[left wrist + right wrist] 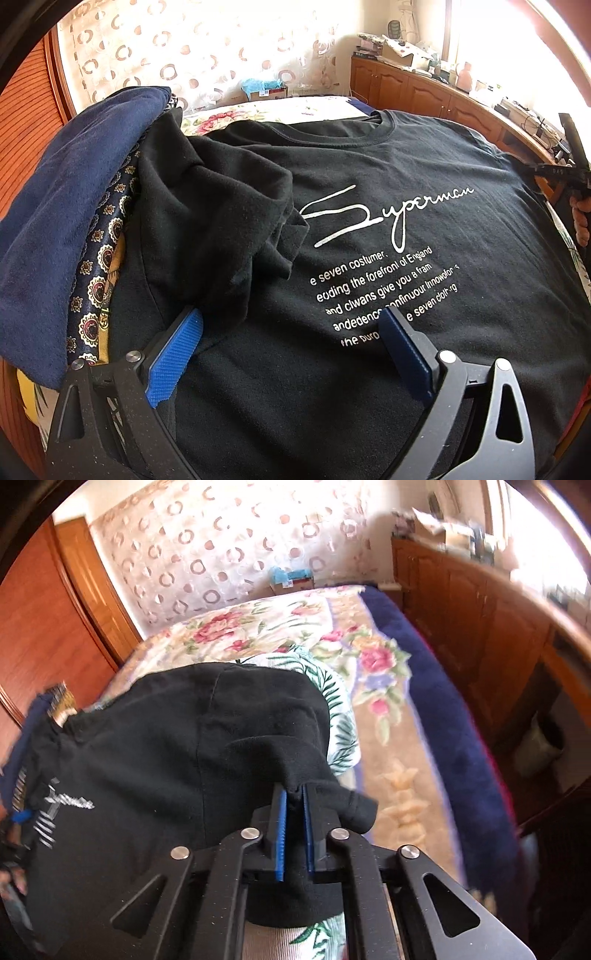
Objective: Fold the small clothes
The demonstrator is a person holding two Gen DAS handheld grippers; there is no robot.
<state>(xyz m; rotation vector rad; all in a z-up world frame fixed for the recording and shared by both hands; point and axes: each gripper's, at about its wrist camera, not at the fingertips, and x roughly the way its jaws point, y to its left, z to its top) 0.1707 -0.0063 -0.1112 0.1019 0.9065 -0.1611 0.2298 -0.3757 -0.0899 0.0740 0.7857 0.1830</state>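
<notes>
The left hand-held gripper, at the bottom of the left wrist view, has matte black speckled arms with triangular cut-outs and round silver pivot screws — its fingers carry ribbed blue pads. The right hand-held gripper, bottom centre of its own view, is built alike — black linkage, four silver screws, blue toothed pads.

Bedroom: bed with floral blanket, circle-patterned curtain behind, orange wood wardrobe left, cluttered wooden cabinets right under bright, overexposed window.
</notes>
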